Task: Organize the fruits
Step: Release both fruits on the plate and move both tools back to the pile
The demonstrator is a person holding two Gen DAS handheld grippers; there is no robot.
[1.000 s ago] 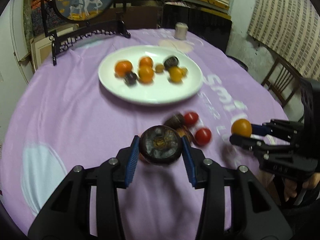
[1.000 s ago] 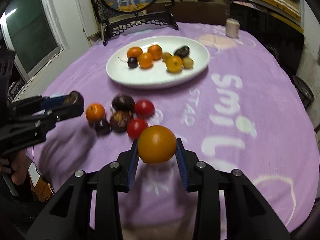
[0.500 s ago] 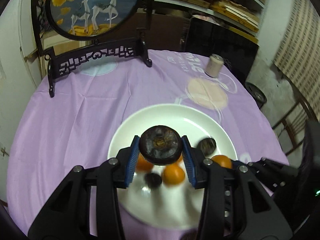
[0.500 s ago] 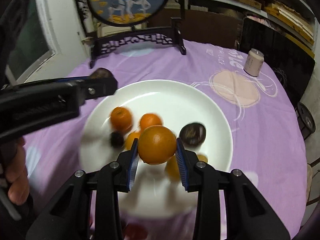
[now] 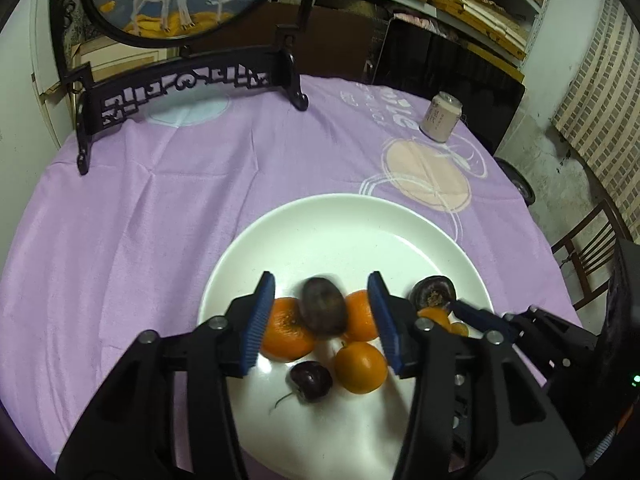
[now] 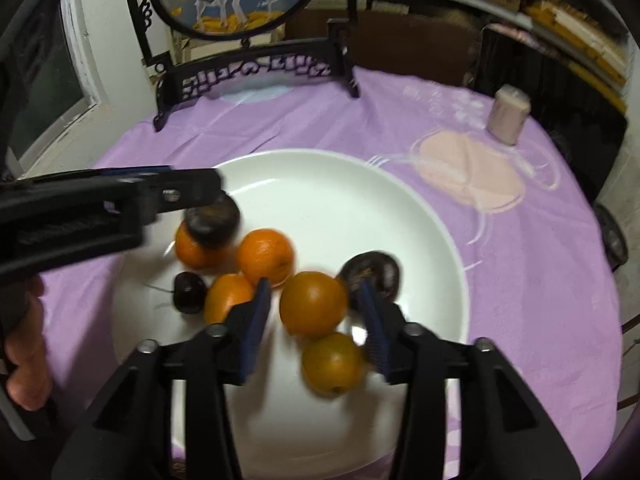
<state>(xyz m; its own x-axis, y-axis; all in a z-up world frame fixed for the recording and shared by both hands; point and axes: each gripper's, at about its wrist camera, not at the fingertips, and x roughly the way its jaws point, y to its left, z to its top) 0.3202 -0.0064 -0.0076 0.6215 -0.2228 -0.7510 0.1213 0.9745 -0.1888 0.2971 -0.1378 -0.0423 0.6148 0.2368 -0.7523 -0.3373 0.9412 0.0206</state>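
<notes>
Both units are positioned over the white plate [image 5: 360, 216] on the purple-covered tabletop [image 5: 132, 224].

Left hand-held gripper [image 5: 322, 310]: jaws are opening. The dark passion fruit [image 5: 323, 311] is sitting blurred between the blue pads, clear of both, above the oranges on the plate.

Right hand-held gripper [image 6: 316, 312]: jaws are opening. The orange [image 6: 313, 304] is sitting between the pads with a gap showing on each side, just above another orange [image 6: 332, 364] on the plate.

A cherry [image 5: 310, 381] is lying near the plate's front.
</notes>
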